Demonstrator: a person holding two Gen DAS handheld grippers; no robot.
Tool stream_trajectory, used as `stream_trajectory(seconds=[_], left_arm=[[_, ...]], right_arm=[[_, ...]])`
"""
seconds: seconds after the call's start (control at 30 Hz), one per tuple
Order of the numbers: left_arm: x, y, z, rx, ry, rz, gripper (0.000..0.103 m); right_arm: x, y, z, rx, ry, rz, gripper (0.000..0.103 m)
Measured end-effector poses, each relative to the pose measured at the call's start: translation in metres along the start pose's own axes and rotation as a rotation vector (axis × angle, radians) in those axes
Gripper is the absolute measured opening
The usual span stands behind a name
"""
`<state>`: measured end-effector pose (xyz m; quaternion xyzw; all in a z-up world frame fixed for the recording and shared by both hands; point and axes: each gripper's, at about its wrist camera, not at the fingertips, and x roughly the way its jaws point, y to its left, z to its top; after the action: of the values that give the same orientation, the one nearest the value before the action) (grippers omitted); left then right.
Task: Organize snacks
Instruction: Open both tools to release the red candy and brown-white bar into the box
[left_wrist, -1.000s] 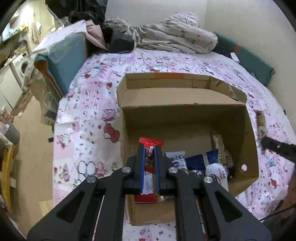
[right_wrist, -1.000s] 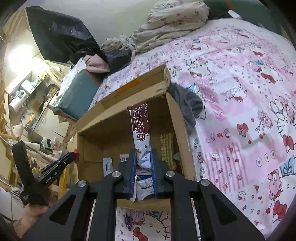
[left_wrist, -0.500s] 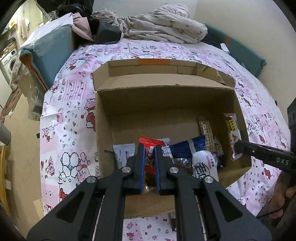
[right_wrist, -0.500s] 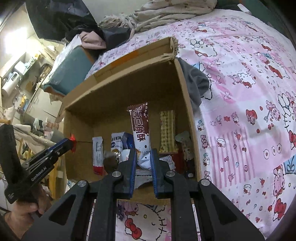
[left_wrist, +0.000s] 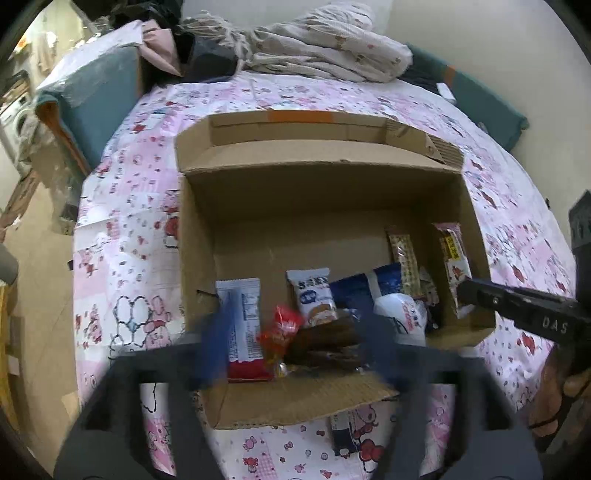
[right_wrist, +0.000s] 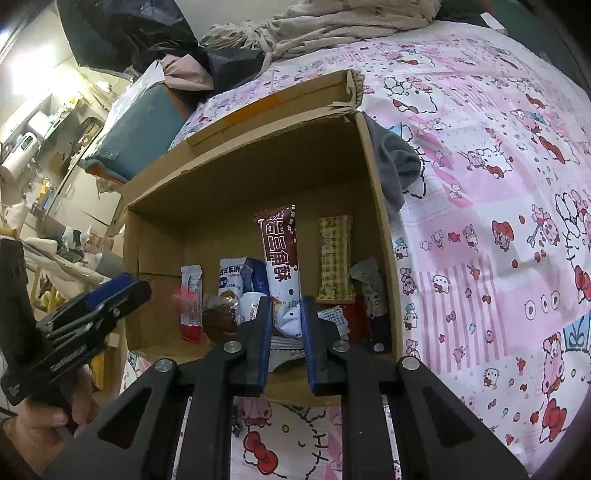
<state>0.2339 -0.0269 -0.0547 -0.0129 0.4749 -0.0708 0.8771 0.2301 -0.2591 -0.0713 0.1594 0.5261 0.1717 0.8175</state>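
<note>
An open cardboard box sits on the pink cartoon-print bedsheet with several snack packets on its floor. My left gripper hovers over the box's near edge. Its jaws are opening, blurred and wide apart, and the pads press on nothing. A red snack packet hangs loose between them, blurred, above the packets below. My right gripper is shut on the lower end of a brown-and-white snack packet, which stands upright over the right half of the box. The right gripper also shows at the box's right wall.
A grey cloth lies against the box's right wall. Crumpled bedding and a teal cushion lie behind the box. One small packet rests on the sheet in front of it. Room clutter shows at the left.
The left jaws have sprung apart and let go of the red packet, which now tips loose over the box. The right gripper, still shut on its packet, has come lower over the box.
</note>
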Motion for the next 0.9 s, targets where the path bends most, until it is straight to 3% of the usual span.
stream_trajectory(seconds=[0.03, 0.7, 0.77, 0.8, 0.83, 0.9], left_arm=[[-0.002, 0.0, 0.0, -0.006, -0.012, 0.007, 0.091], [-0.016, 0.003, -0.001, 0.0, -0.054, -0.021, 0.091], [-0.017, 0.002, -0.002, 0.008, -0.055, -0.026, 0.091], [-0.018, 0.001, -0.003, 0.015, -0.058, -0.022, 0.091], [-0.02, 0.0, -0.004, 0.024, -0.06, -0.018, 0.091], [-0.025, -0.001, -0.004, 0.034, -0.069, -0.016, 0.091]], right_arm=[[0.0, 0.0, 0.0, -0.003, 0.001, -0.002, 0.017], [-0.016, -0.007, 0.005, 0.056, -0.053, 0.074, 0.022], [-0.018, -0.007, 0.004, 0.058, -0.055, 0.072, 0.028], [-0.02, -0.006, 0.003, 0.053, -0.058, 0.068, 0.038], [-0.022, -0.006, 0.002, 0.05, -0.063, 0.063, 0.058], [-0.029, -0.004, -0.001, 0.049, -0.094, 0.064, 0.079]])
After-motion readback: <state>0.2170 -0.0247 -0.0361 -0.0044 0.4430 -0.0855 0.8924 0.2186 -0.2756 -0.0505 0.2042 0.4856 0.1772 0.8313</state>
